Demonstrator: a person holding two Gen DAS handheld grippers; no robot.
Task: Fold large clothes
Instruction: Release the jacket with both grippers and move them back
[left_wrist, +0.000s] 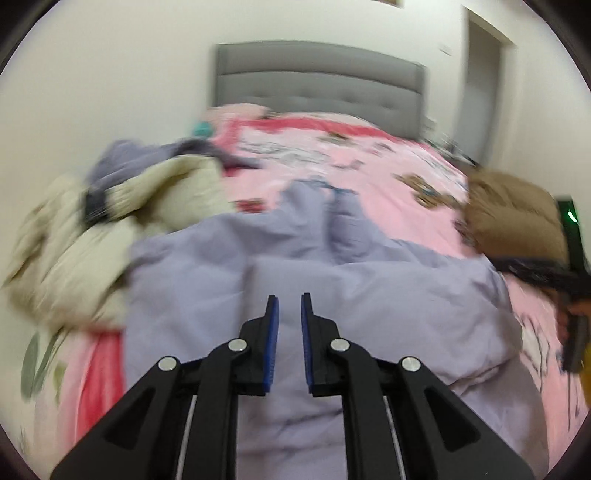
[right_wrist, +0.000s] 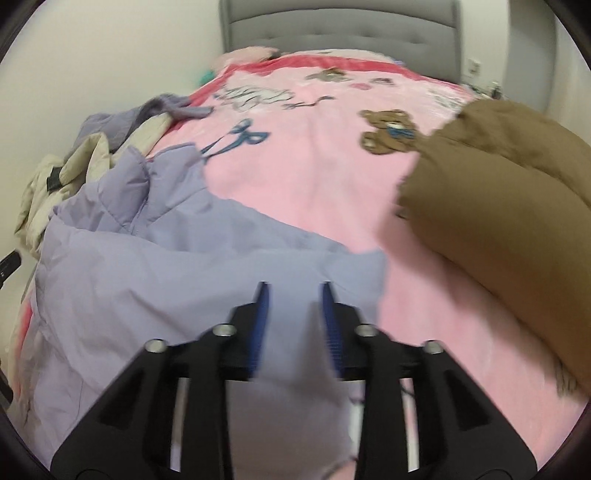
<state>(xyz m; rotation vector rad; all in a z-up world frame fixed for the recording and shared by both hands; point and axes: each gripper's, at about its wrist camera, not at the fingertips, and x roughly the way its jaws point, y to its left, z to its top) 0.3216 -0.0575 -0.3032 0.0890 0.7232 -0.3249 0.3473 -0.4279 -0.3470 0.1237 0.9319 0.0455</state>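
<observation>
Two handheld grippers hang over a lilac puffer jacket (left_wrist: 332, 295) spread across the near end of a pink bedspread (right_wrist: 314, 177). The left gripper (left_wrist: 290, 306) points at the jacket's middle, its blue-padded jaws apart with nothing between them. The right gripper (right_wrist: 293, 295) sits at the jacket's right edge, jaws likewise apart, a fold of lilac fabric showing between them; blur hides whether it touches the pads. Just right of the jacket lies a brown padded coat (right_wrist: 498, 192). On the left edge of the bed, a cream jacket (left_wrist: 92, 229) is heaped beside a grey-purple garment (right_wrist: 110, 125). Farther back, a teddy-bear print (right_wrist: 388, 129) decorates the cover, and a grey tufted headboard (left_wrist: 317, 77) stands against the wall.
</observation>
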